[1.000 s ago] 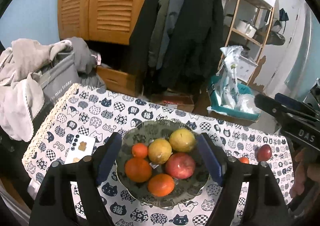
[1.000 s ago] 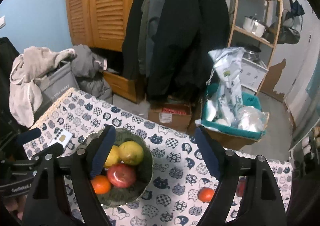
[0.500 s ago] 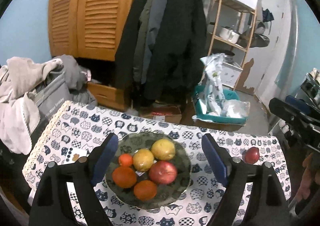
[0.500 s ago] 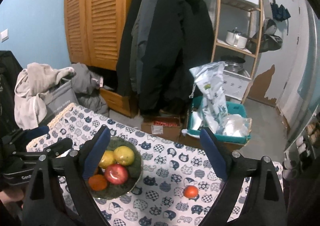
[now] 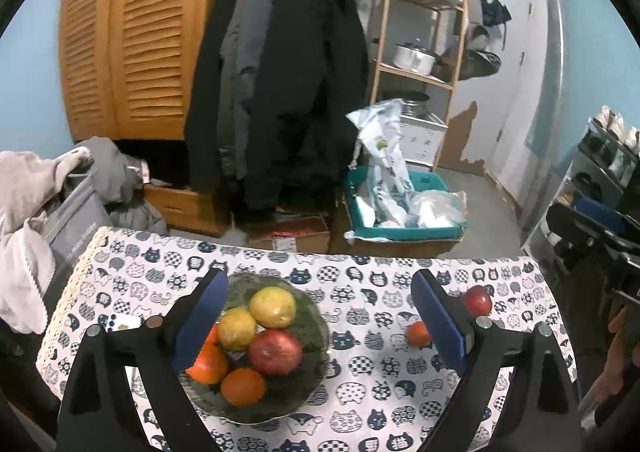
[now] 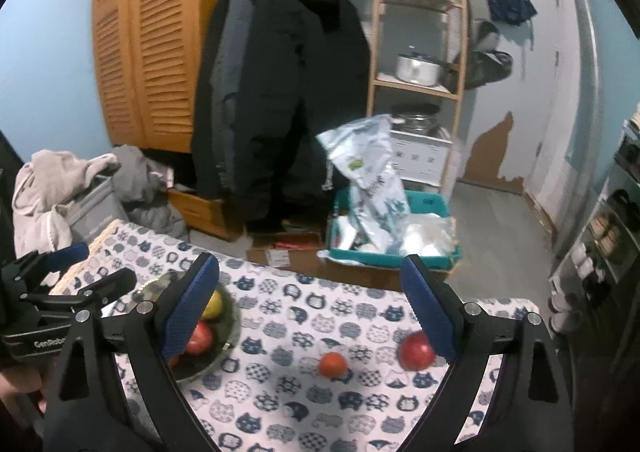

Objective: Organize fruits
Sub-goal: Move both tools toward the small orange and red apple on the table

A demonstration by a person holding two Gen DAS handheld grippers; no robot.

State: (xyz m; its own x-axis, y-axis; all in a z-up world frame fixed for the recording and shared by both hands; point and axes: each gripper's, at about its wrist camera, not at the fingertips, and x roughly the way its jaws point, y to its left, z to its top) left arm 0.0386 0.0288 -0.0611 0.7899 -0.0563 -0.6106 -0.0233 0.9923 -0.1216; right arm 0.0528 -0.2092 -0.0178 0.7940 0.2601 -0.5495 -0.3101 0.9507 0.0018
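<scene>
A dark glass bowl [image 5: 316,316] on the cat-print tablecloth holds a red apple [image 5: 275,352], two yellow fruits [image 5: 273,307] and several oranges [image 5: 243,386]. A loose red apple [image 5: 477,300] and a small orange [image 5: 417,333] lie to its right. My left gripper [image 5: 320,292] hangs above the bowl, its jaws opening with nothing gripped. My right gripper [image 6: 310,276] stands open and empty over the cloth, the loose apple [image 6: 416,350] by its right finger, the orange [image 6: 333,364] and the bowl [image 6: 230,336] below. The left gripper [image 6: 108,263] shows at the left.
A white phone [image 5: 120,322] lies left of the bowl. Beyond the table's far edge stand a grey bin with clothes [image 5: 60,220], a cardboard box [image 5: 292,238] and a teal crate [image 5: 400,228] of bags. A person's hand [image 5: 616,364] is at the right edge.
Both grippers have pulled back and risen, so the table looks smaller and lower. Both pairs of jaws have spread wider. The fruit has stayed where it was.
</scene>
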